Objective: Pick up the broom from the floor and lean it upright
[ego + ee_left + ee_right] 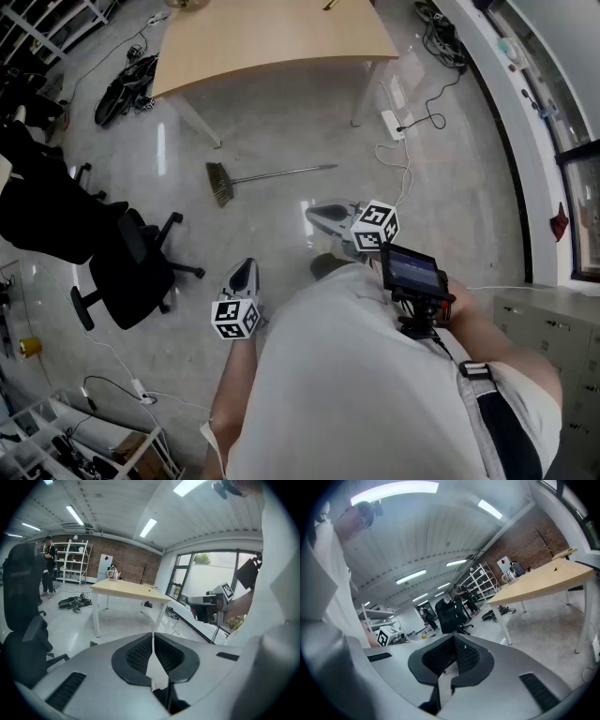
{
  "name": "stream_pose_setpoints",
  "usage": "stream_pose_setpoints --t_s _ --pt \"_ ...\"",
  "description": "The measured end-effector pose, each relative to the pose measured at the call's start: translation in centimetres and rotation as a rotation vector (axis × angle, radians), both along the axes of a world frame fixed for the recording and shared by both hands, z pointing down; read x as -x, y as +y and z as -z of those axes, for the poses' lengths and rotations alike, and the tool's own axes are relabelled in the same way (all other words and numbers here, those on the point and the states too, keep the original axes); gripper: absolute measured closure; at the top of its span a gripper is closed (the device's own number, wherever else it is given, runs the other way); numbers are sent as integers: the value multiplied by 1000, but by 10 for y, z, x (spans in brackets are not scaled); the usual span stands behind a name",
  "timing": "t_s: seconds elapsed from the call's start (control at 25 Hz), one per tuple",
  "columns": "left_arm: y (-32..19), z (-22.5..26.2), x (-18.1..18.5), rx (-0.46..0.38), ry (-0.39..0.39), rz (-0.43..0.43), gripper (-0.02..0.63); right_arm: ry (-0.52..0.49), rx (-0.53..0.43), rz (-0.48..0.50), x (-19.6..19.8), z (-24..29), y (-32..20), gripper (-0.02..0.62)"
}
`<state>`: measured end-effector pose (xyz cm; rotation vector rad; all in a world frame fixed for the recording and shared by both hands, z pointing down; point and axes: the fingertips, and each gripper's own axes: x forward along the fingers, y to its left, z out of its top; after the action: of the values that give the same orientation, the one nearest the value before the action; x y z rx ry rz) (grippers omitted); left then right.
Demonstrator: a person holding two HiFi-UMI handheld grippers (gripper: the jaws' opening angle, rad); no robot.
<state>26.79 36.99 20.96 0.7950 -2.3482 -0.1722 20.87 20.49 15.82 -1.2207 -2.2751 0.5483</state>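
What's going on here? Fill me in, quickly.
A person stands in a workroom with a claw in each hand. The broom lies flat on the floor in front of the wooden table, untouched. The left claw and the right claw are both shut and empty, held close to the person's body and short of the broom. Nothing has been picked up yet.

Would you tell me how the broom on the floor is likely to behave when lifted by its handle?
The broom probably feels light and stiff, given its thin straight handle. Gripped mid-handle, it would likely droop towards the bristles, the bulkier end. On the glossy floor it may slide when nudged.
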Motion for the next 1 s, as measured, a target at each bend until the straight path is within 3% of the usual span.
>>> stream_pose_setpoints --t_s 0.24,0.48,0.76,1.0 --pt "-35 4 78 9 -27 -31 586 23 4 -9 67 -15 -36 580" --pt "-67 5 128 27 -30 -109 586 21 -26 -54 111 -14 -58 580" --pt "-92 -2 169 31 -6 -243 586 -44 -78 -131 134 -14 -72 580" --pt "-112 -13 209 22 13 -396 586 7 -117 -198 148 -36 -81 580"
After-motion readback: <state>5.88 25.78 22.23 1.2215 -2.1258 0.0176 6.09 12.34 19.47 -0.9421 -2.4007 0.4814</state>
